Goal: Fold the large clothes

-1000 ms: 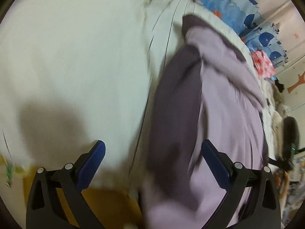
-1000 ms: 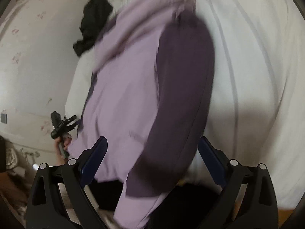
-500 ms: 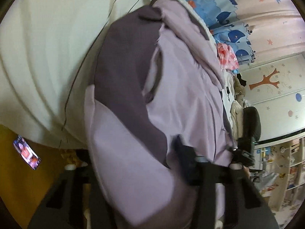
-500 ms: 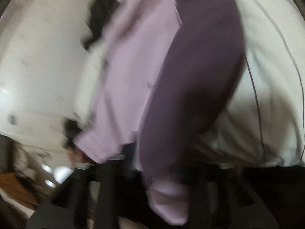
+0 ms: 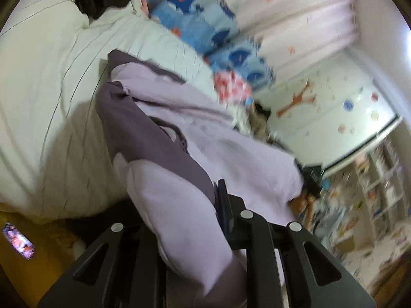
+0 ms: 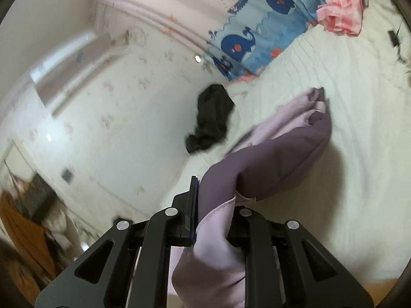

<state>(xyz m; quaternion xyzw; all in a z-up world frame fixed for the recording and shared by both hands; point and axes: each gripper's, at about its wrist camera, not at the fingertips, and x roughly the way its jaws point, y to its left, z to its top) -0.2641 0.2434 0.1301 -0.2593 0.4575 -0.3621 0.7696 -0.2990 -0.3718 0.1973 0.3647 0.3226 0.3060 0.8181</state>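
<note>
1. Both tongs are clamped: the left gripper and the right gripper each pinch the near edge of the jacket, jaws almost fully closed on cloth.
2. Near end hangs lifted; far end lies on the bed.
3. Step: likely the lengthwise fold.
4. Next: carry both corners evenly forward, keeping the hem taut.

Pale quilted bed as landmark, whale-print blue fabric along its far edge, pink-striped curtain behind, tree-decal wall beyond, cluttered shelving beside, orange floor below.
</note>
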